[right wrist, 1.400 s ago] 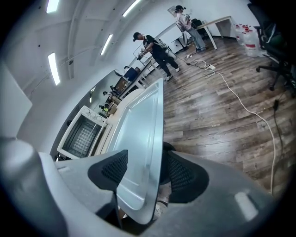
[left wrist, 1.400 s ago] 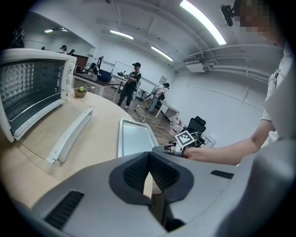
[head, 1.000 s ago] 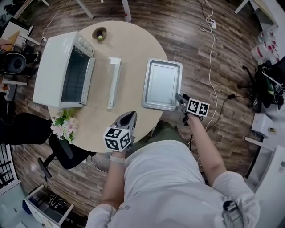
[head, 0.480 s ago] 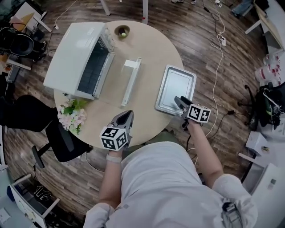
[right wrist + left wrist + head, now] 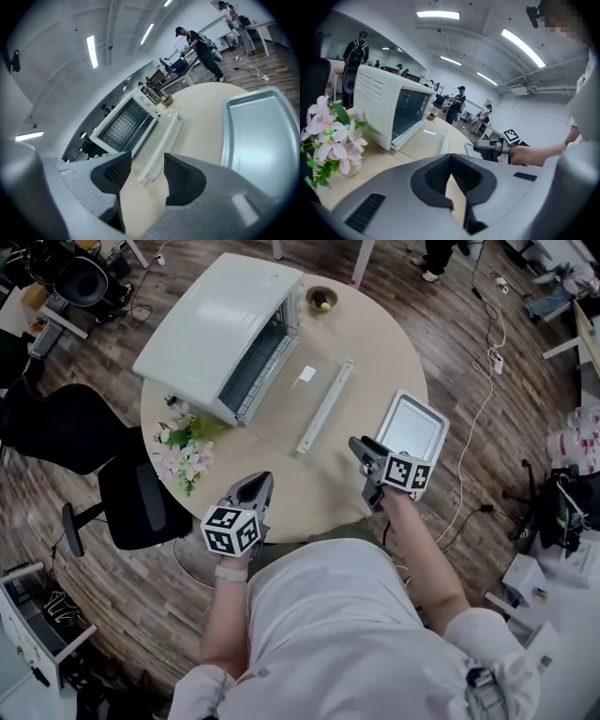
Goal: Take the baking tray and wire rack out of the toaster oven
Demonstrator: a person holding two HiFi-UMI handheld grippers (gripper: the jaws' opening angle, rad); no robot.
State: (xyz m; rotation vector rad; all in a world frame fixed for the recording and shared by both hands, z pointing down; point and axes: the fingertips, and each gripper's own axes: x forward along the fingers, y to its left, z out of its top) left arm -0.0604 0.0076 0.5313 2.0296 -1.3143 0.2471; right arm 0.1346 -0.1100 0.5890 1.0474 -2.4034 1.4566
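The white toaster oven [image 5: 225,324] stands at the table's far left, its glass door [image 5: 302,395] folded down flat. A wire grid [image 5: 117,123] shows inside the oven [image 5: 140,101]. The silver baking tray [image 5: 411,430] lies empty on the table at the right, also in the right gripper view [image 5: 260,136]. My right gripper [image 5: 361,451] hovers just left of the tray and points at the door. It is open and empty, and its jaws have just been closing a little. My left gripper [image 5: 253,488] is at the table's near edge, shut, with nothing in it [image 5: 451,157].
A pot of pink flowers [image 5: 183,451] stands near the front left edge of the table. A small bowl with a green ball [image 5: 322,298] sits behind the oven. A black chair [image 5: 141,502] is at the left, and cables [image 5: 478,418] lie on the floor to the right.
My right gripper has left the tray's near corner, lifting and swinging left over the table. My left gripper has also shifted left along the table's edge. The head view has turned.
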